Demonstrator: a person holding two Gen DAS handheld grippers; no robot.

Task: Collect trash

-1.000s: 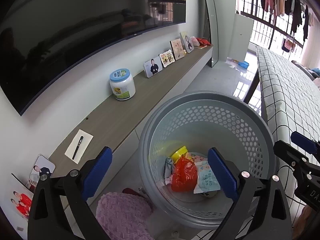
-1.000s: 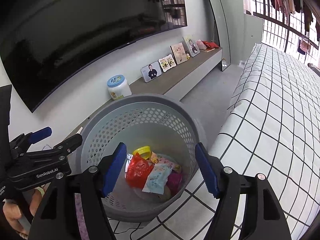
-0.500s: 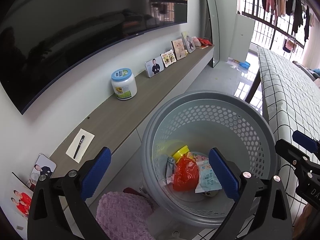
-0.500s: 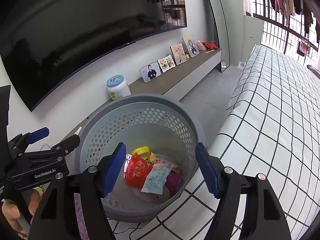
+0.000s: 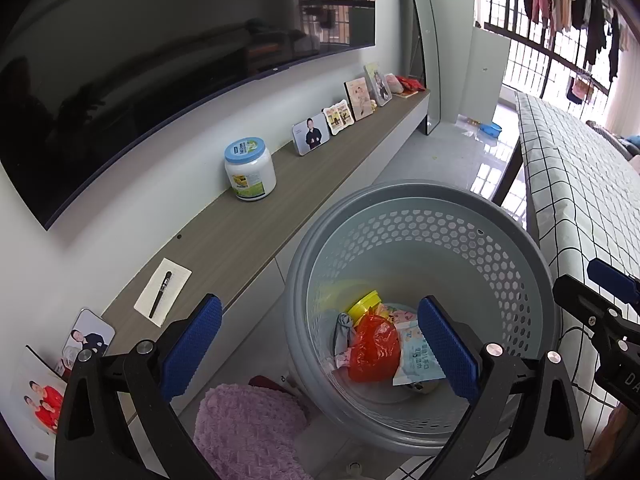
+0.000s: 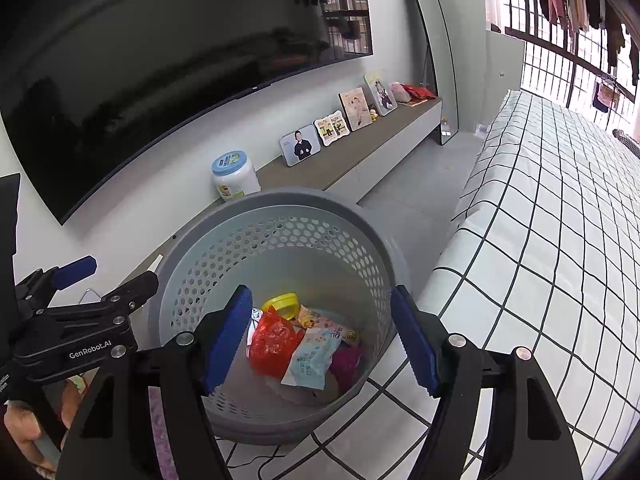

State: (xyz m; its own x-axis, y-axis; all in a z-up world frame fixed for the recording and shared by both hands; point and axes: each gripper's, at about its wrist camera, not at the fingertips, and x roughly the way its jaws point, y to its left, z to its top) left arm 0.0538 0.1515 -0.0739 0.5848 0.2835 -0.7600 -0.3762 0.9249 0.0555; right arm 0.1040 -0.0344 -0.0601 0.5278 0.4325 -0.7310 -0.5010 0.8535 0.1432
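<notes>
A grey perforated basket (image 5: 408,196) stands on the floor by the bed; it also shows in the right wrist view (image 6: 280,200). Inside lie a red plastic bag (image 5: 374,350), a yellow lid (image 5: 362,302), a pale blue wipes packet (image 5: 416,362) and other wrappers. The right wrist view shows the same red bag (image 6: 274,342) and blue packet (image 6: 312,358). My left gripper (image 5: 320,348) is open and empty above the basket's left rim. My right gripper (image 6: 322,340) is open and empty above the basket.
A wooden shelf (image 5: 248,236) runs along the wall under a large TV (image 5: 140,60), with a white jar (image 5: 249,174), photo frames (image 5: 312,134) and a pen on paper (image 5: 162,294). A pink fluffy item (image 5: 248,428) lies left of the basket. A checked bed (image 6: 540,240) is on the right.
Both grippers have drifted slightly; the basket and its trash have not moved. Both stay open and empty.
</notes>
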